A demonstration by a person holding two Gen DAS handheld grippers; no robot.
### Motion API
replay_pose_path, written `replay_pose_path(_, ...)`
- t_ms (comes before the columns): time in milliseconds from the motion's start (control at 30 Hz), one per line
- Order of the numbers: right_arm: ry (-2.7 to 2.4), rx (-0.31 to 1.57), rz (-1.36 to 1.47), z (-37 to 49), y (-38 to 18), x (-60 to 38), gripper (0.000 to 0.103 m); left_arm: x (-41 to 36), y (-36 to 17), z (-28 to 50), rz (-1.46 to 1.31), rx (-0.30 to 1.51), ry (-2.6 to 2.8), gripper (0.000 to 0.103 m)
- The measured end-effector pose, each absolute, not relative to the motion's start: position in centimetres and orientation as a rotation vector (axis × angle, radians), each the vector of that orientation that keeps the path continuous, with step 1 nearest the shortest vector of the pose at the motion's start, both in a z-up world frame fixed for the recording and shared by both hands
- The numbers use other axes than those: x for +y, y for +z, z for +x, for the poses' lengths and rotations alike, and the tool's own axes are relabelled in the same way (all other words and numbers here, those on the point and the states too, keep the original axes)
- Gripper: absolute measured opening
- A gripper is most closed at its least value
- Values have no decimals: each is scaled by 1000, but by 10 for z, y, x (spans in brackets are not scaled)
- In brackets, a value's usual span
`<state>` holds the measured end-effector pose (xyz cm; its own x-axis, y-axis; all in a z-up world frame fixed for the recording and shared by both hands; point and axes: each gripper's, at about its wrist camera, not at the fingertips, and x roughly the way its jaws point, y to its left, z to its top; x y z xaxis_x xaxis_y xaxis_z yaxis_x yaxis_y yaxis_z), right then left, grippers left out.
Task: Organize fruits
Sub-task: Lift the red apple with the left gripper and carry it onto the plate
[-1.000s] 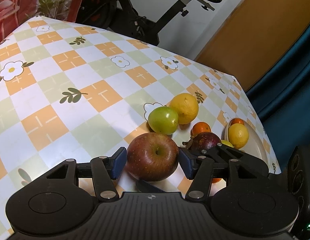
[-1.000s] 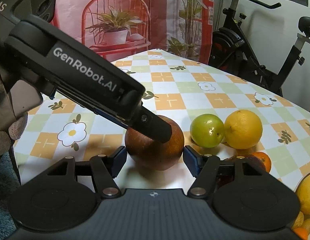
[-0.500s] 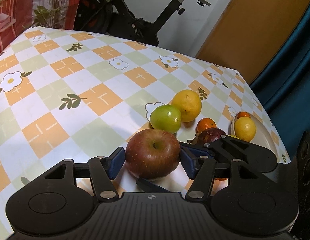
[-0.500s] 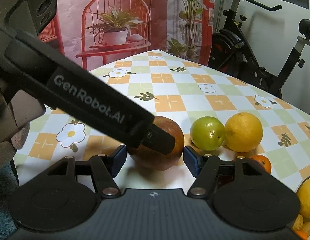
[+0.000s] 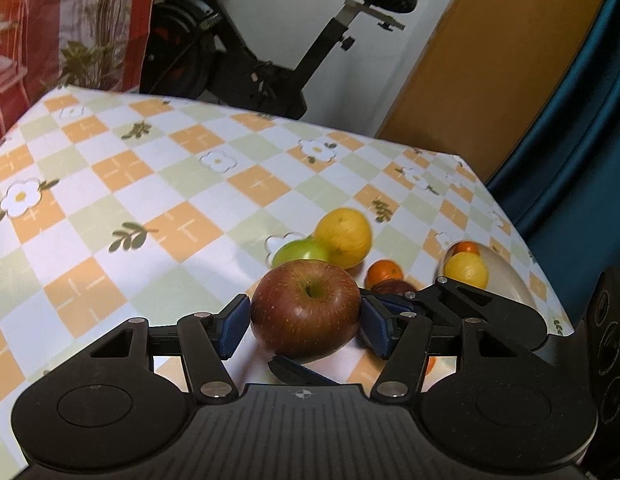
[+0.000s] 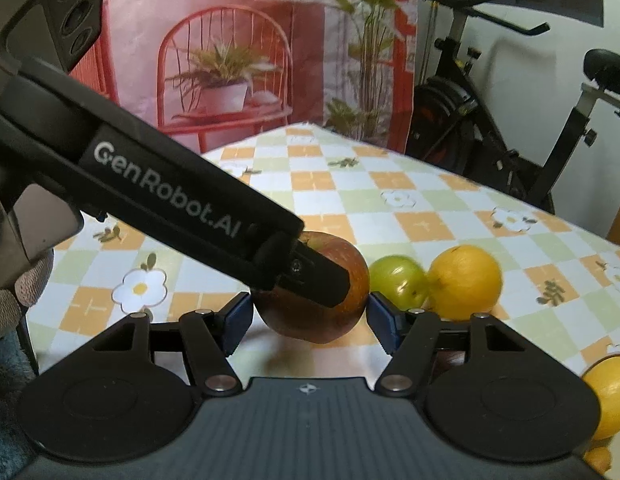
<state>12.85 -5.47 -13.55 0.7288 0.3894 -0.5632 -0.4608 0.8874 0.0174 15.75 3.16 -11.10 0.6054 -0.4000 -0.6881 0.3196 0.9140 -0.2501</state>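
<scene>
Near the front edge of the worktop: a red apple sat between the two blue pads of the left tool, stem dimple up.
Left tool: clamped on the red apple, one pad on each round side. The apple looked just clear of the cloth, but that was hard to tell.
Right tool: its pads stood apart and pressed on nothing. The apple only showed beyond them.
Other fruit: a green apple touched a big yellow fruit just behind. A small orange lay near them.
Plate: at the right edge, with a lemon in it.
How the apple would handle: probably firm, a bit heavy, smooth and round, so it could slip or roll. Squeezing hard could bruise it.
Best hold: across the widest middle, as it was.
</scene>
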Motion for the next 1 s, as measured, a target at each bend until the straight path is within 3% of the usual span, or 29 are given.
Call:
replay_pose_path(500,365,497,-64,98,-109,-141,65,-79,-85,156,5,790,-533,63)
replay_pose_path(1000,135,528,-26,78,-113,-269,65,-214,-113,175,135,833,-740,64)
